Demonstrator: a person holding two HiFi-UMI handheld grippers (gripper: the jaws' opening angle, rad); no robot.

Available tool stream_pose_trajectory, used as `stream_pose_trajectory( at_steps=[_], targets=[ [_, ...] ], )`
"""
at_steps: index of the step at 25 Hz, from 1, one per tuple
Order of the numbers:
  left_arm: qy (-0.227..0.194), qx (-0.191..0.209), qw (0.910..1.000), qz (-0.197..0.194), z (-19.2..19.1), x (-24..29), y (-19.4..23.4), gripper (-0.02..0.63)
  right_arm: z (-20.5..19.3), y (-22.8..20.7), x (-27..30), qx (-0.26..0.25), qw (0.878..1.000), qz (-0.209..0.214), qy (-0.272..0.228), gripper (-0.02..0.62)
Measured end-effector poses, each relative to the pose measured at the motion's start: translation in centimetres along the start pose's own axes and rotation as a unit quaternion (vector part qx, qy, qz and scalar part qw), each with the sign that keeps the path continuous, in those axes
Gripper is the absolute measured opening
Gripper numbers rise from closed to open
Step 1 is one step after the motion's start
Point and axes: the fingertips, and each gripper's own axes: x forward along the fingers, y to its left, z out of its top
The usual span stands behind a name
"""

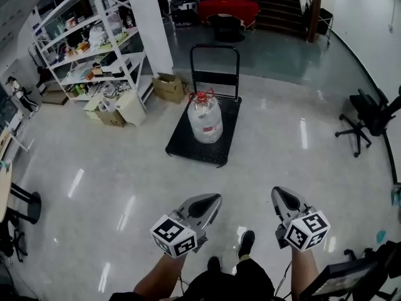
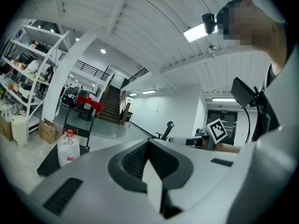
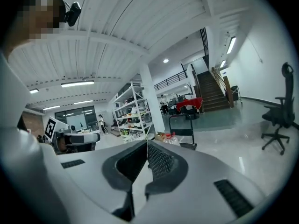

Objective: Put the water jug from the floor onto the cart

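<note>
Though the water jug (image 1: pixel 205 121) is small in every view, the head view shows it upright about the middle of the black deck of the cart (image 1: pixel 182 148), well apart from both grippers. Its cap and carry handle are red. From the left gripper view the jug (image 2: pixel 68 147) has a reddish band low on its body, but any print there is too small to read, and the gripper's grey body cuts off its base. In the right gripper view only the red cap and clear shoulders (image 3: pixel 172 137) peek past the jaw tip, in front of the cart's upright push handle (image 3: pixel 182 125).

The left gripper (image 1: pixel 216 197) is clenched on nothing, its ribbed pads meeting in a single seam. The right gripper (image 1: pixel 277 192) is likewise closed and empty. Each carries a marker cube (image 1: pixel 173 235) with black-and-white squares and no lettering. The person's forearms run off the bottom edge, and one dark shoe (image 1: pixel 245 243) shows between them.

Goods on the white shelving (image 1: pixel 94 42) and any printing on the cardboard boxes (image 1: pixel 168 86) beside it cannot be made out. The cart's wheels are out of sight under the deck.
</note>
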Motion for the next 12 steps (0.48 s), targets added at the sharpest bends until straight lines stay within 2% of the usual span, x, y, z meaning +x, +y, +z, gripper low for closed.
stream_pose_trajectory(
  at_steps=[5, 12],
  targets=[
    [0.005, -0.017, 0.9997, -0.017, -2.1, -5.0, -4.7, 0.002, -2.7, 4.6, -6.0, 0.004, 1.000, -0.010, 0.009, 0.003],
    [0.002, 0.015, 0.9996, -0.023, -3.0, -8.7, -15.7, 0.002, -4.4, 7.8, -17.2, -0.005, 1.000, -0.007, -0.018, 0.003]
  ],
)
